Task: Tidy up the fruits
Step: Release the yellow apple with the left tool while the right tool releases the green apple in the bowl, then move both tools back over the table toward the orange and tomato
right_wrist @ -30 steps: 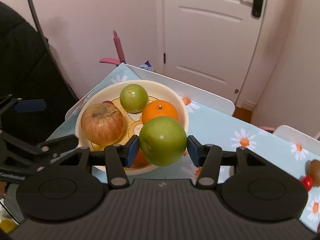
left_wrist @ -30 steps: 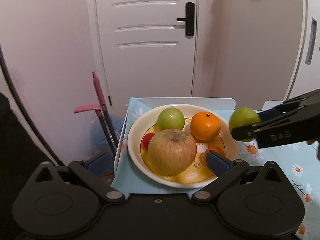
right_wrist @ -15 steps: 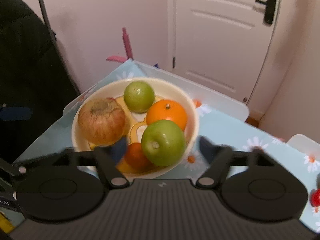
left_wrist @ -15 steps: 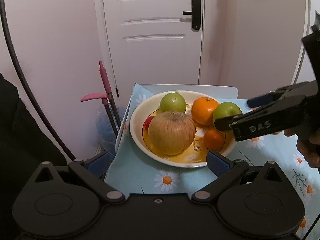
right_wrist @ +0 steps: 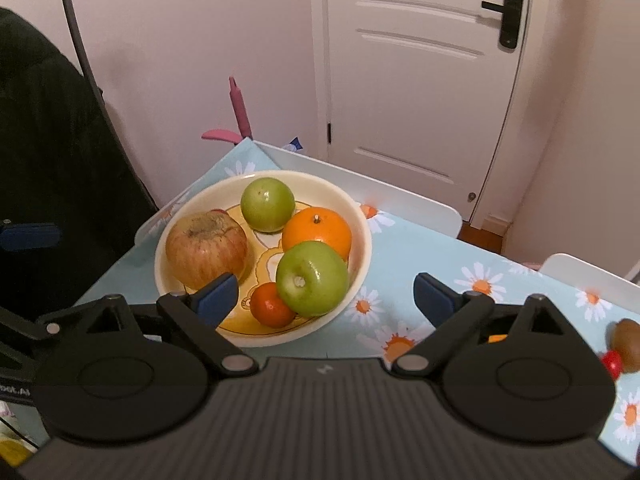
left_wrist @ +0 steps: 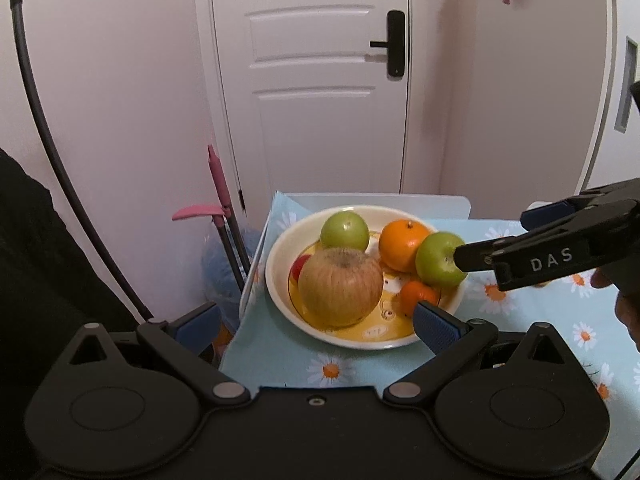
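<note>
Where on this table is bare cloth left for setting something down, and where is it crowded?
Bare tablecloth lies right of the bowl, up to the far white edge. Another strip lies before the bowl's near rim. The bowl is crowded. The kiwi and red fruit take the right end.

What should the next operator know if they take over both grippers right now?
Right gripper: open, empty, hanging just in front of the bowl.
Left gripper: open, empty, near the bowl's front edge.
In the bowl: the big reddish apple, two green apples, the orange, a small tangerine and a small red fruit mostly hidden behind the big apple.
Done: the front green apple lies in the bowl, free of the fingers.
Left: a brown fruit and a small red fruit lie on the tablecloth at far right; likely those go in next.
</note>
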